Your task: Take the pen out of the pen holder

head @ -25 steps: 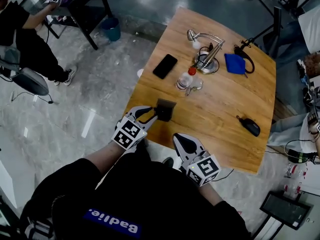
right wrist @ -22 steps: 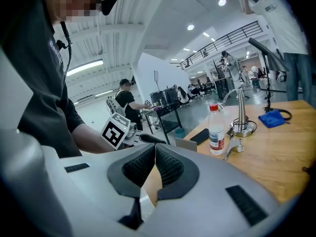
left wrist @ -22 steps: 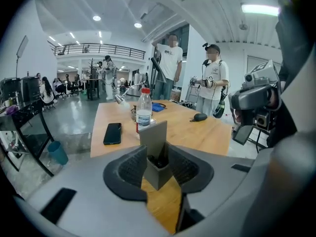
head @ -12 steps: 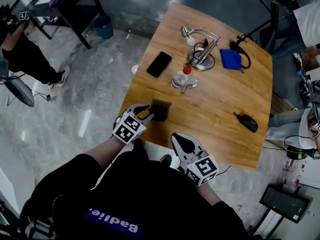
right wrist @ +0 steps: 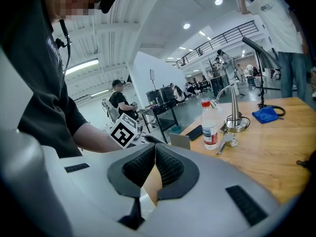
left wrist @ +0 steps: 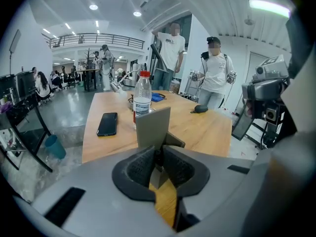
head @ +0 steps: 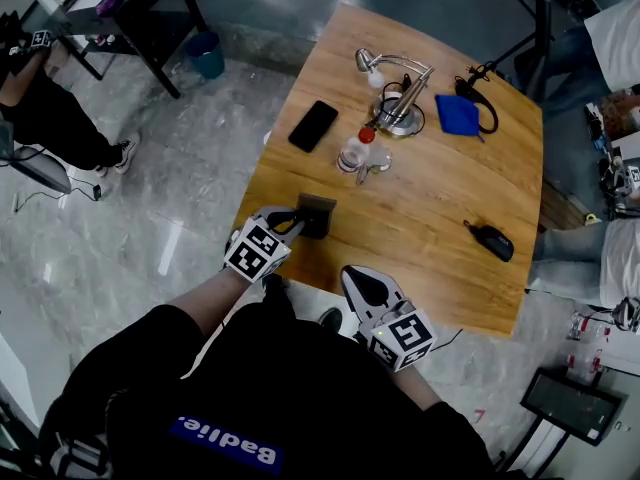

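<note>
Clamping one wall of the grey pen holder (head: 320, 214), my left gripper (head: 297, 219) has its fingers clenched on that thin panel. The holder is at the near left edge of the bench (head: 440, 218), and I cannot tell whether a pen is inside it. My right gripper (head: 357, 279) hangs over the near edge, just right of the holder and apart from it, its fingers pressed together on nothing. Farther along the bench stands a bottle (head: 353, 153) with a red cap, a black phone (head: 313, 126) to its left, a metal lamp (head: 396, 98) behind it and a blue cloth (head: 456, 115) beyond.
</note>
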`<state>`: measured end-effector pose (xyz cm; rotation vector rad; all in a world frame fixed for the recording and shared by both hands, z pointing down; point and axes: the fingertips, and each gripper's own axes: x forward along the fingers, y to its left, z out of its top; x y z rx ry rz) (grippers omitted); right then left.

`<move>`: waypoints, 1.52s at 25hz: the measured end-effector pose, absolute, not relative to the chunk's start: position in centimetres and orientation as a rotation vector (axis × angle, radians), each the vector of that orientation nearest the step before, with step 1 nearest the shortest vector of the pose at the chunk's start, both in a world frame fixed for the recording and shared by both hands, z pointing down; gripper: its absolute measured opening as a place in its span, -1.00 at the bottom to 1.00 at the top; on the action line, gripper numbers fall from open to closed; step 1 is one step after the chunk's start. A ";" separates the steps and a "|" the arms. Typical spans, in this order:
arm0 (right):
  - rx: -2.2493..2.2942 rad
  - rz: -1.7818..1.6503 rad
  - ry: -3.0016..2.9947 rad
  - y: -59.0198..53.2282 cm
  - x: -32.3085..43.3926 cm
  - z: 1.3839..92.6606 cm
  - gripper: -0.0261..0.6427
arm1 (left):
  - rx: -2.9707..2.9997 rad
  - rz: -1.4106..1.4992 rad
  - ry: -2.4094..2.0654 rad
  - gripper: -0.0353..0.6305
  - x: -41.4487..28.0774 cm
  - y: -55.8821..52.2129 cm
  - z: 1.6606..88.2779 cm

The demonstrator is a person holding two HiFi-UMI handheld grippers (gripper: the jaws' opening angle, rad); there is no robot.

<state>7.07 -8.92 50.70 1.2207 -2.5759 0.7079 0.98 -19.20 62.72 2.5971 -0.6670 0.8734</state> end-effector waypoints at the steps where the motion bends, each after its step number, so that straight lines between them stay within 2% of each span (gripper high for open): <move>1: 1.220 0.701 -2.577 -8.8 7.2 50.7 -0.90 | 2.600 0.872 -0.669 -0.72 1.1 -19.1 62.5; 19: 1.179 0.630 -2.672 -7.2 9.0 48.6 -0.90 | 2.705 0.775 -0.817 -0.73 1.9 -16.2 54.3; 38: 0.918 0.555 -2.748 -5.1 5.0 48.2 -0.90 | 2.717 0.605 -0.983 -0.74 -1.2 -8.1 48.2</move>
